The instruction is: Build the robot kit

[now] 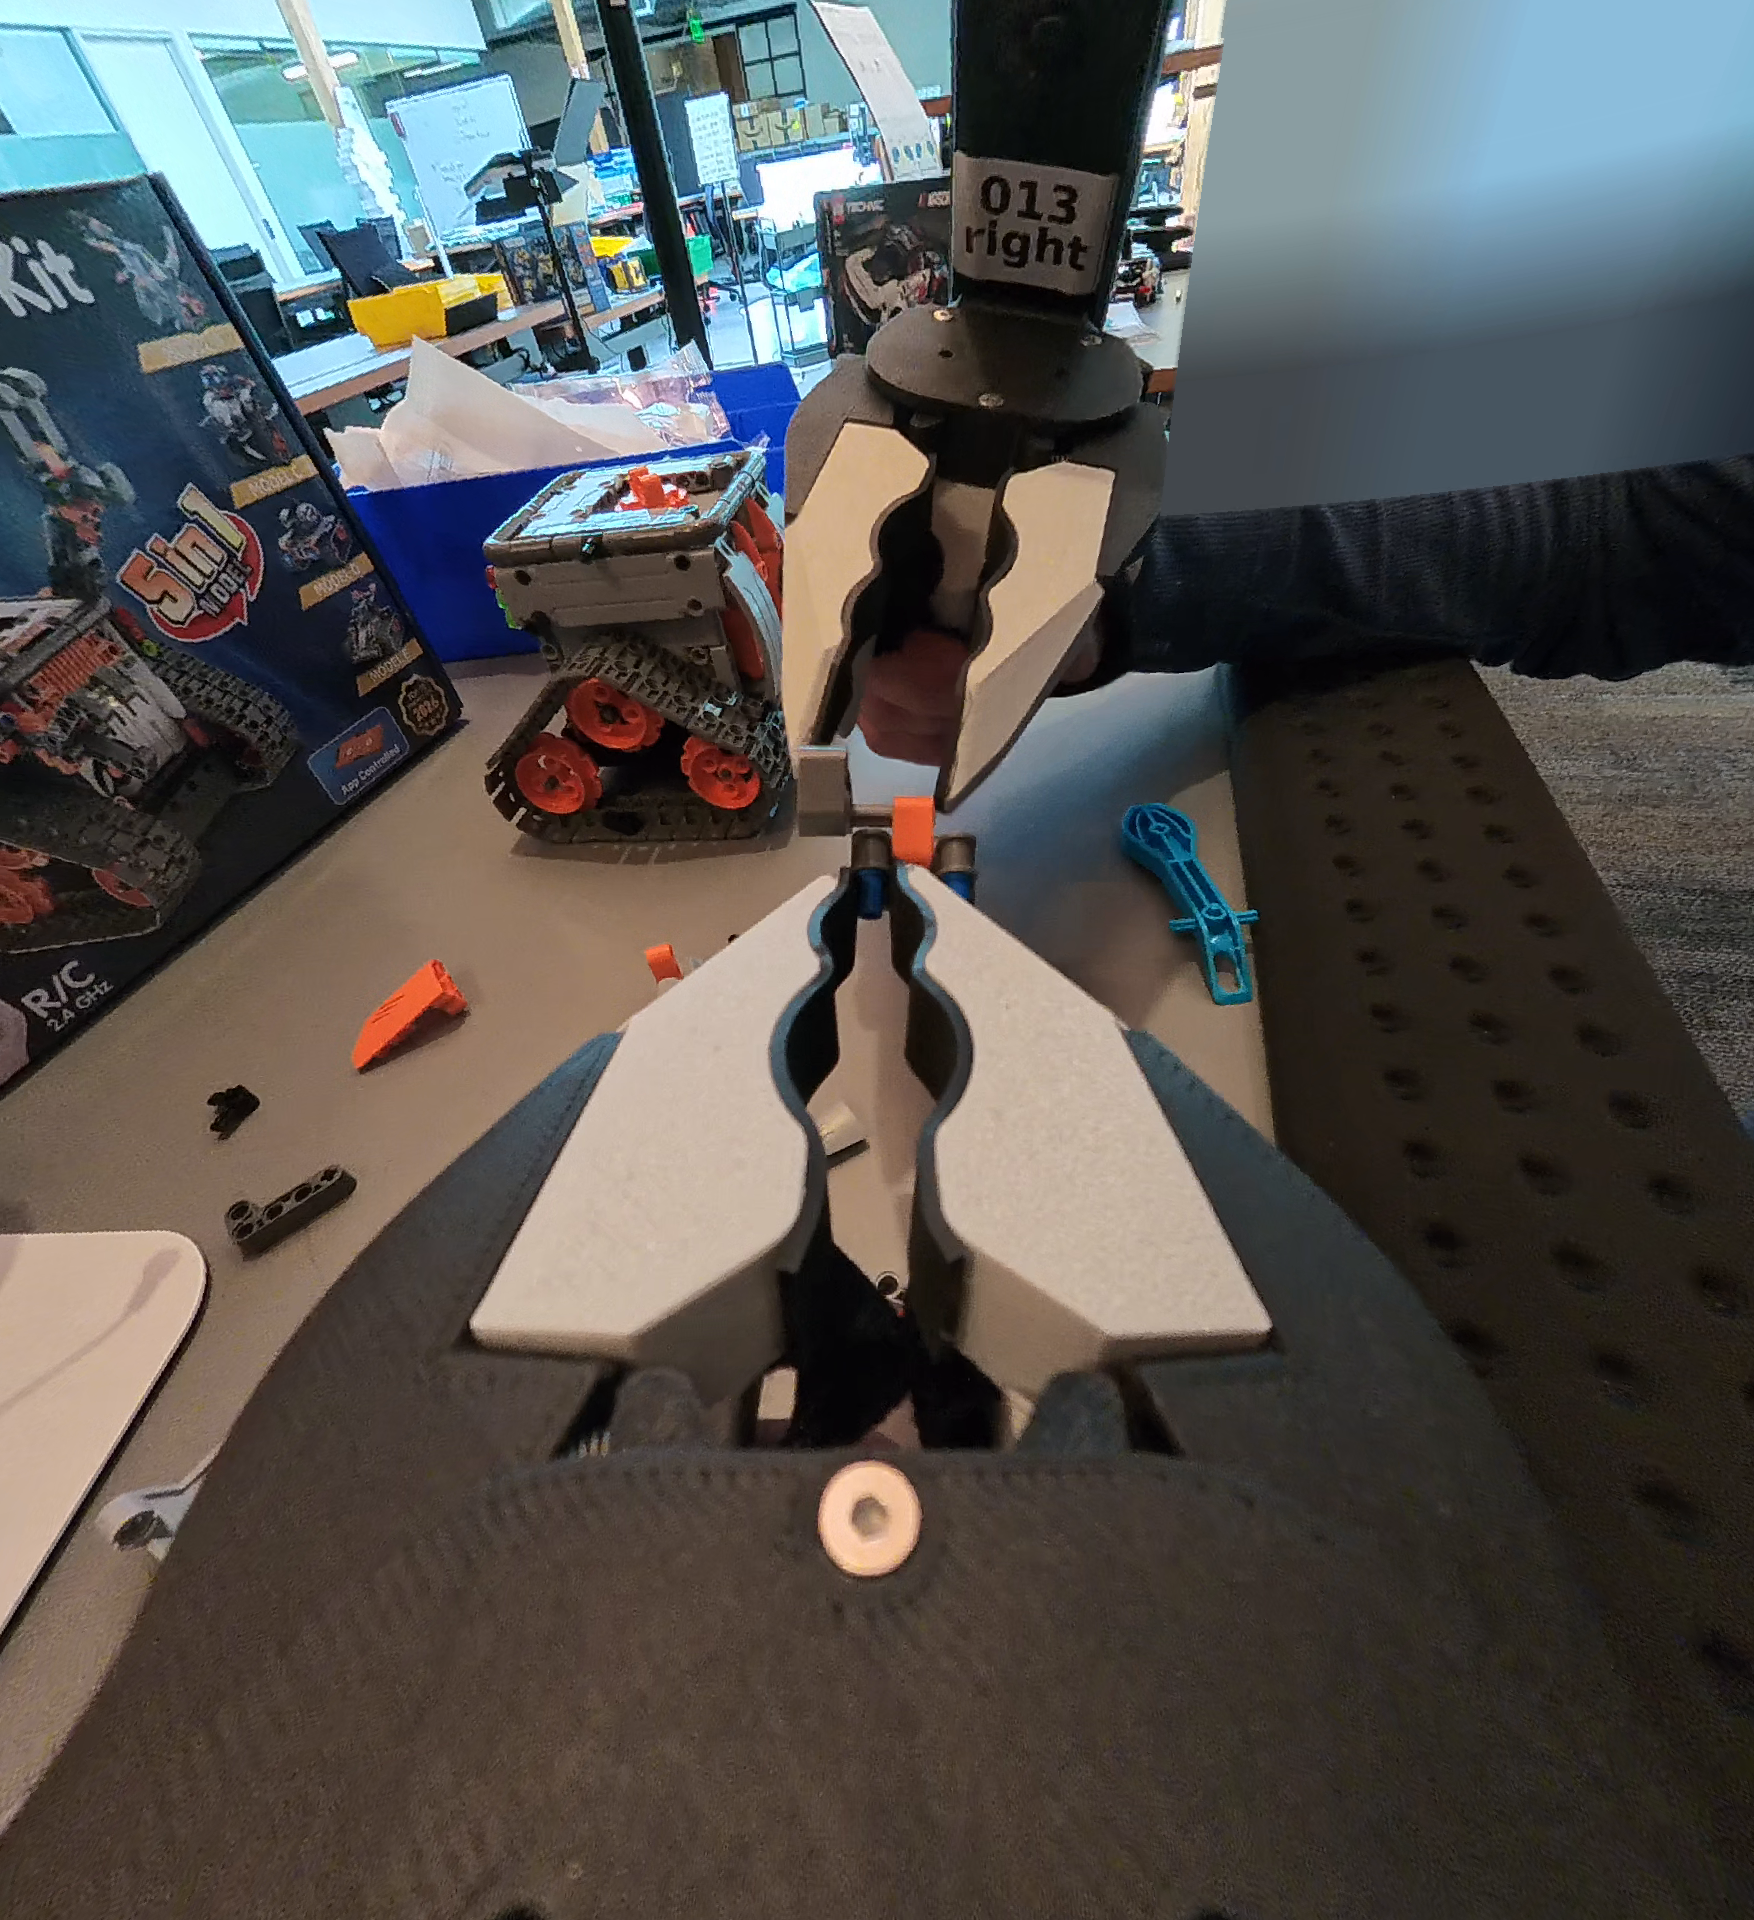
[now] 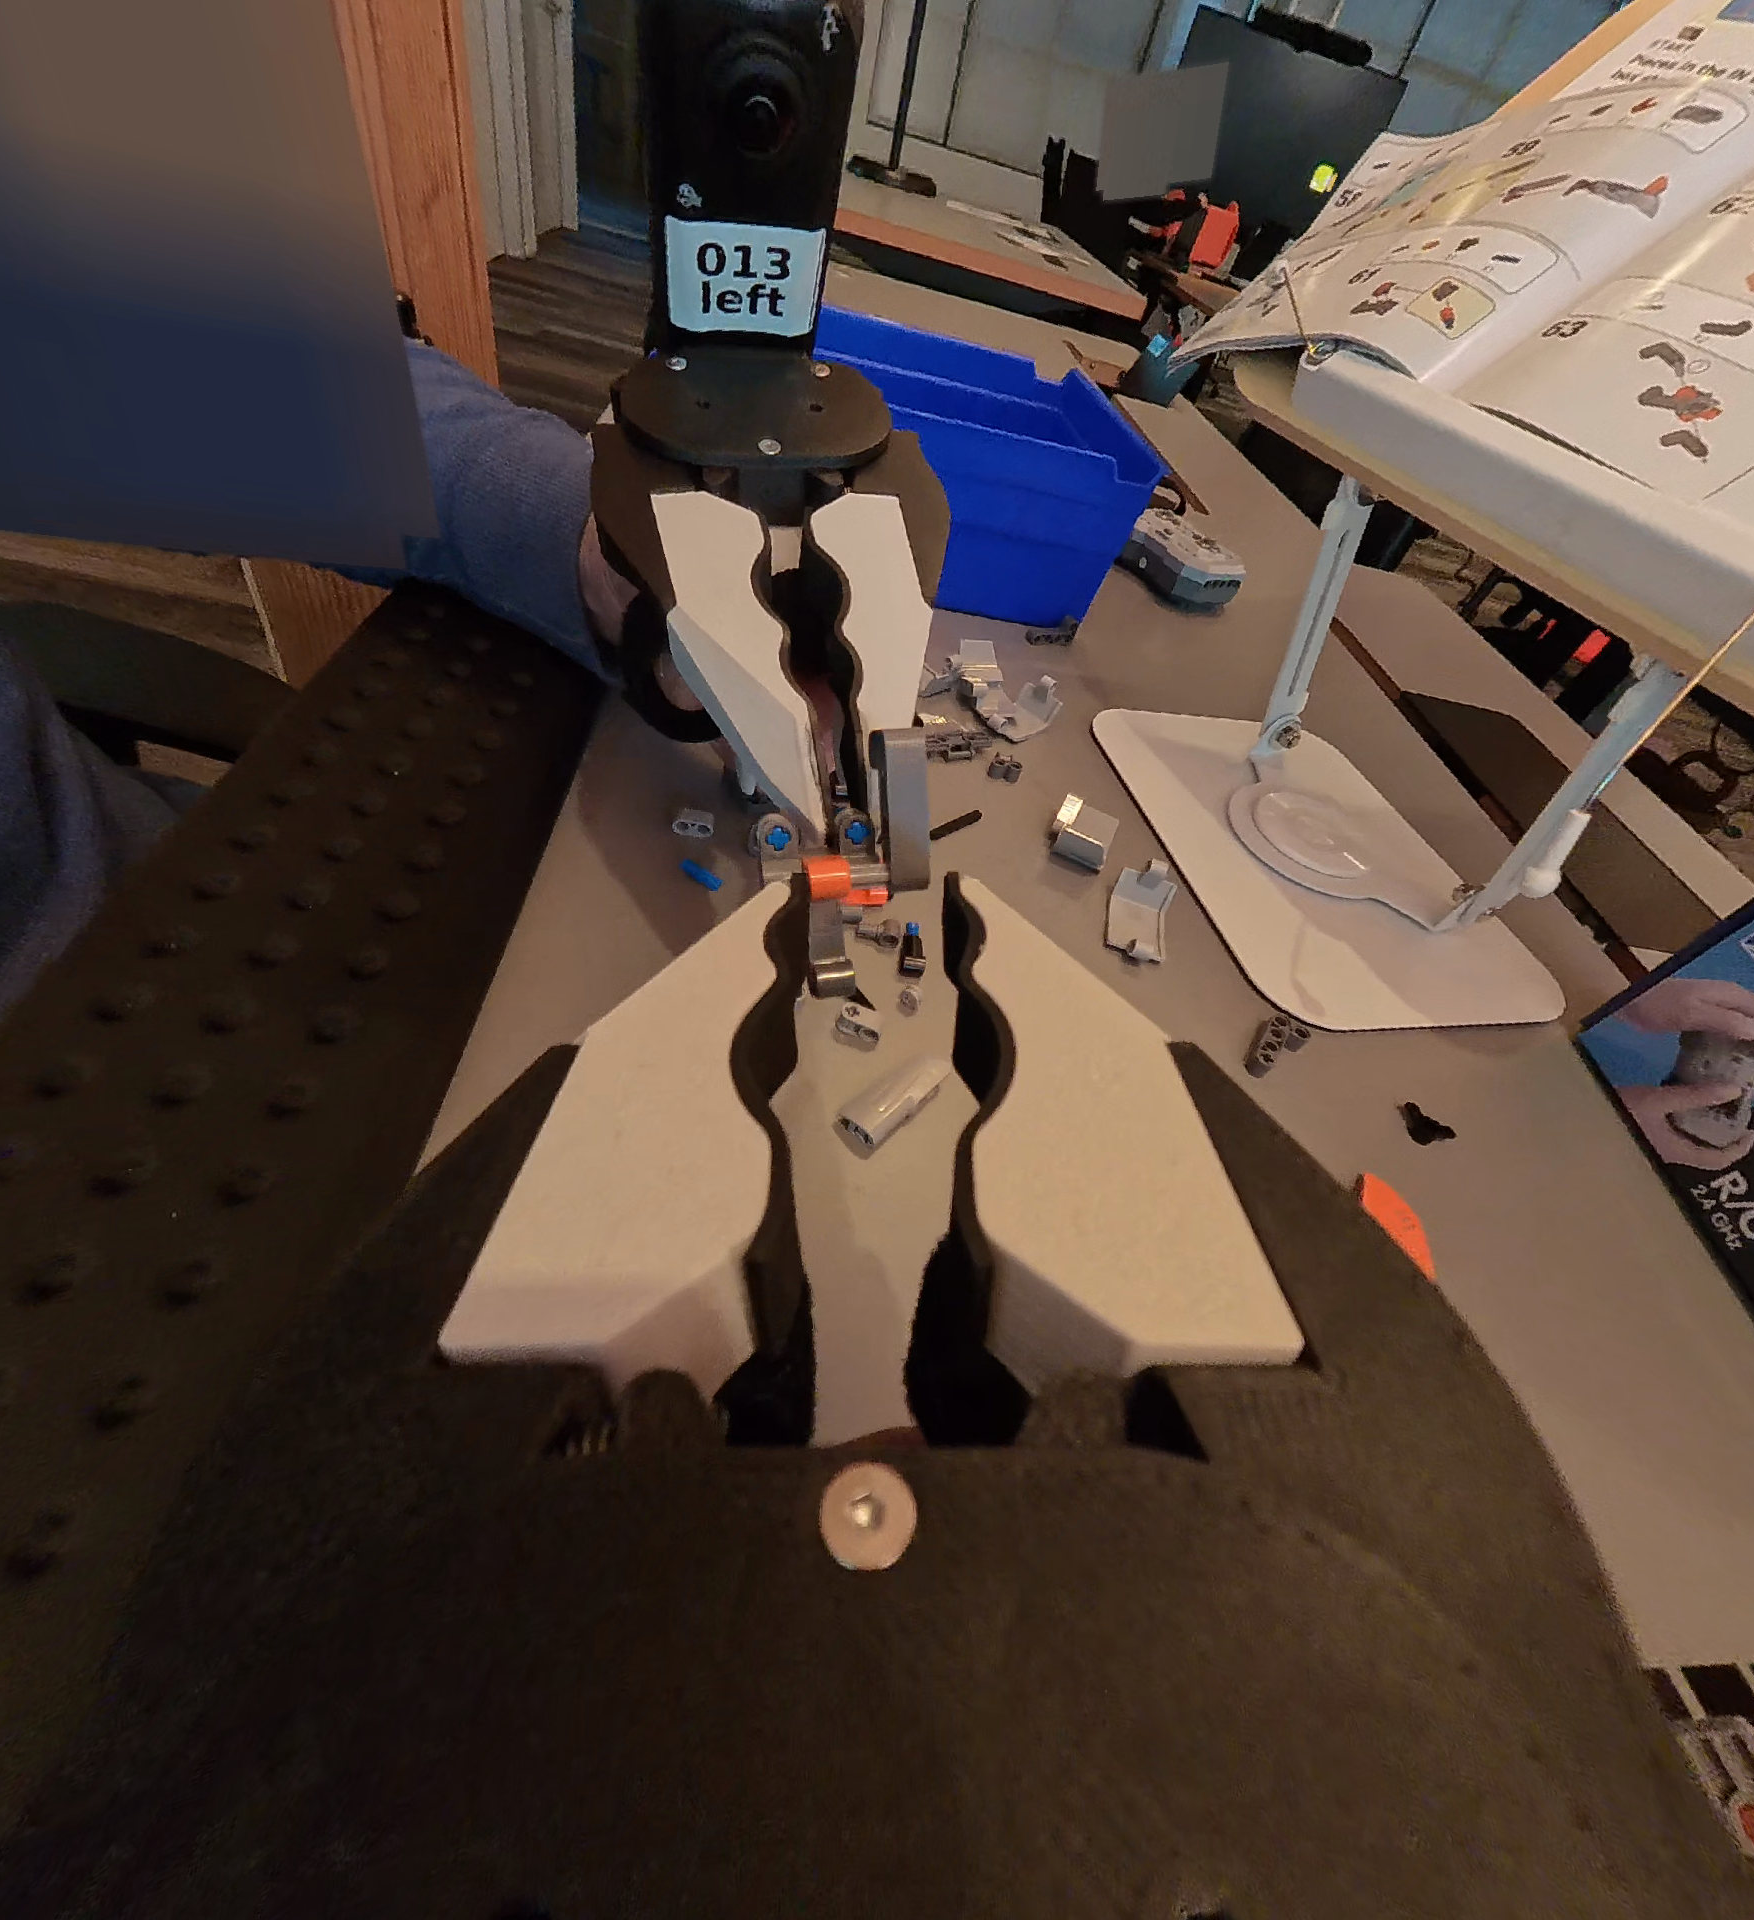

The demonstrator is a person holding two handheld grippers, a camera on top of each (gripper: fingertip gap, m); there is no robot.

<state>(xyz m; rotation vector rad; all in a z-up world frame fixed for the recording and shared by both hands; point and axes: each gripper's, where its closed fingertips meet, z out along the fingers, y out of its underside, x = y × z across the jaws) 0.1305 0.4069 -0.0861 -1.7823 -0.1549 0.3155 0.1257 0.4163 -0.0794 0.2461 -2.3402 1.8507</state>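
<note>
My left gripper (image 1: 878,894) is shut on a small brick assembly (image 1: 909,831) of grey connectors, blue pins and an orange bush, held above the grey table (image 1: 540,935). In the right wrist view the left gripper (image 2: 831,810) comes down from above and pinches the assembly (image 2: 831,878) at its blue-pinned connectors. A grey beam (image 2: 899,800) stands up from it and another hangs below. My right gripper (image 2: 868,899) is open, its tips on either side of the orange bush. It faces the left gripper (image 1: 888,774), with one fingertip at the grey beam.
A tracked robot model (image 1: 644,665), a kit box (image 1: 125,623) and a blue bin (image 1: 416,551) stand behind. An orange wedge (image 1: 405,1013), a black beam (image 1: 289,1205) and a blue tool (image 1: 1190,894) lie loose. Grey parts (image 2: 888,1107), a white stand (image 2: 1320,914) and a booklet (image 2: 1579,260) are nearby. The tips of both grippers are at nearly the same place.
</note>
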